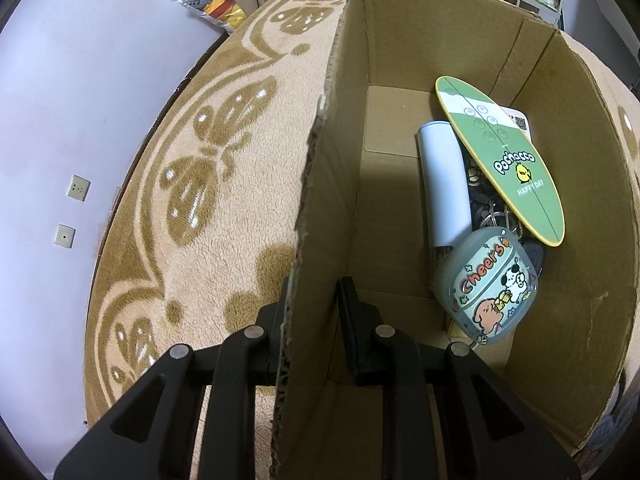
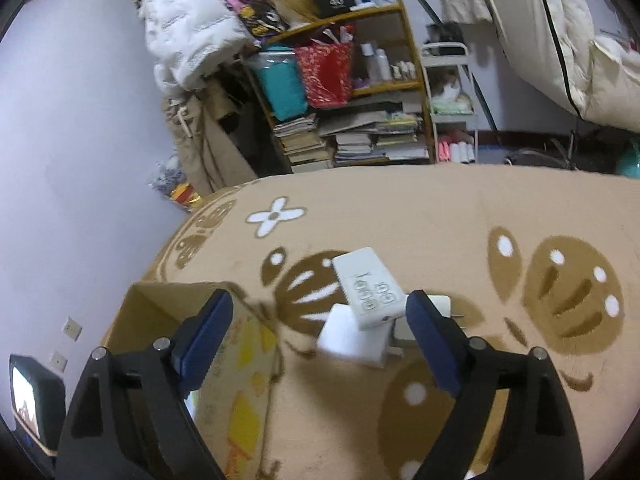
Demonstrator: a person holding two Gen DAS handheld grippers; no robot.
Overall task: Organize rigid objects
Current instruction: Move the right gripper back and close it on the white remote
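**Box steadied, chargers next**

Your left hand-held gripper (image 1: pixel 312 312) straddles the near wall of the cardboard box (image 1: pixel 568 168), one finger outside and one inside; whether it truly pinches the card or only brackets it, you cannot tell from here. Ahead and to its right, inside the box, lie a green oval board (image 1: pixel 504 160), a pale cylinder (image 1: pixel 442 184) beneath it, a frosted cartoon case (image 1: pixel 486 286) nearest you, and a dark tangle of key rings under the board.

Your right hand-held gripper (image 2: pixel 320 328) stands wide apart and holds nothing. Just ahead, between its fingers, a white power bank (image 2: pixel 370 290) rests tilted across a white block (image 2: pixel 354 340), with a charger plug (image 2: pixel 444 306) behind the right finger, all on the patterned blanket (image 2: pixel 440 208). The box sits below your left finger.

Judging by its looks, the power bank is stiff, smooth-shelled and moderately heavy, so it could slide in the pads. Take it across the narrow width near mid-length, not by a corner. Its perch looks unsteady; a nudge could topple it.
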